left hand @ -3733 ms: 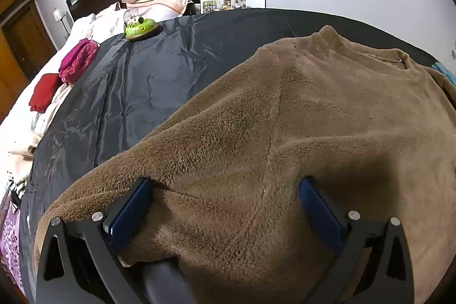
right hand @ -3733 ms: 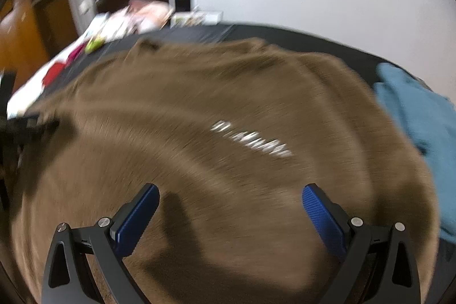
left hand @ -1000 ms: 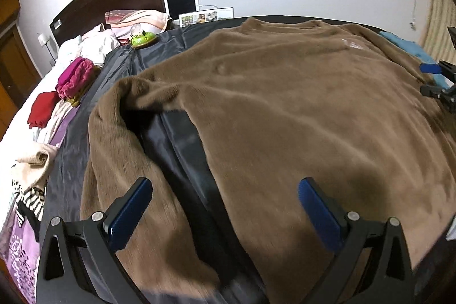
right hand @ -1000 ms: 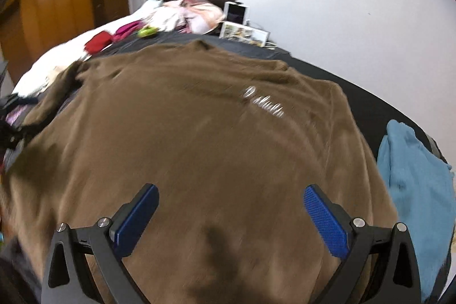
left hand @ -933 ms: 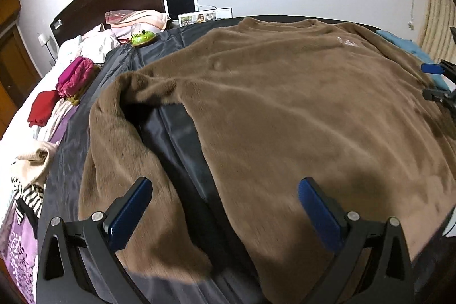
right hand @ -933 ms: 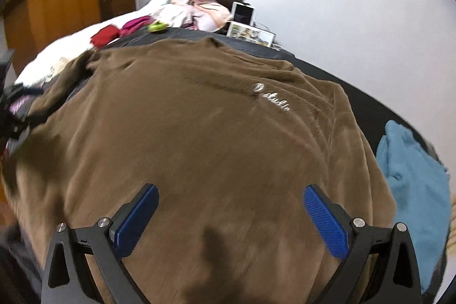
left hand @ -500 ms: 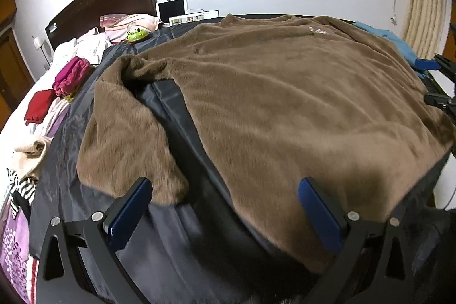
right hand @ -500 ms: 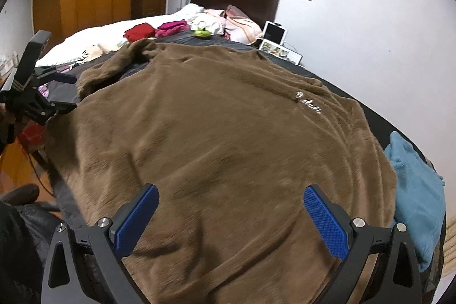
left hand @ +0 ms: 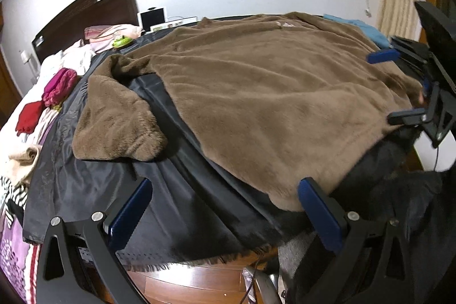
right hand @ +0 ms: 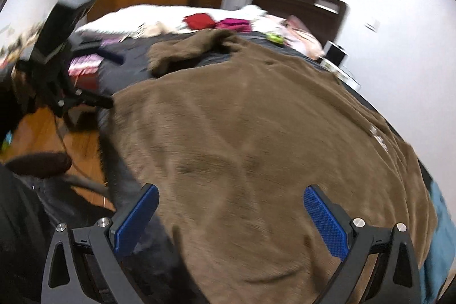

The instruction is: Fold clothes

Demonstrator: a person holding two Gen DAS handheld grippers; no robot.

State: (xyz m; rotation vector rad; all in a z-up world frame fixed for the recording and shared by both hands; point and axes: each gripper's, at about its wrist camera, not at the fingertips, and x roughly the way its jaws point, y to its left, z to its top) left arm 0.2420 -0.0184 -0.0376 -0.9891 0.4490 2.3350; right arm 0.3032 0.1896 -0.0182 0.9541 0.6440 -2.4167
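A large brown fleece sweater (left hand: 265, 93) lies spread flat on a black sheet (left hand: 176, 207) over the bed, with one sleeve (left hand: 114, 121) bent back at the left. It fills the right wrist view (right hand: 256, 150). My left gripper (left hand: 225, 207) is open and empty, off the near bed edge below the hem. My right gripper (right hand: 230, 215) is open and empty just above the hem; it also shows at the right of the left wrist view (left hand: 399, 84). The left gripper shows at the left of the right wrist view (right hand: 94, 79).
A blue garment (right hand: 439, 235) lies beside the sweater at the right. Red (left hand: 28, 116) and pink (left hand: 59, 84) folded clothes, pale and striped clothes (left hand: 17, 164) lie at the left. A green toy (left hand: 121, 42), pillows and a dark headboard (left hand: 85, 10) stand at the back. Wood floor (right hand: 57, 138) lies below.
Both grippers have let go of the sweater and pulled back toward the near bed edge. The sweater now lies flat. The right wrist view has swung left toward the wardrobe.
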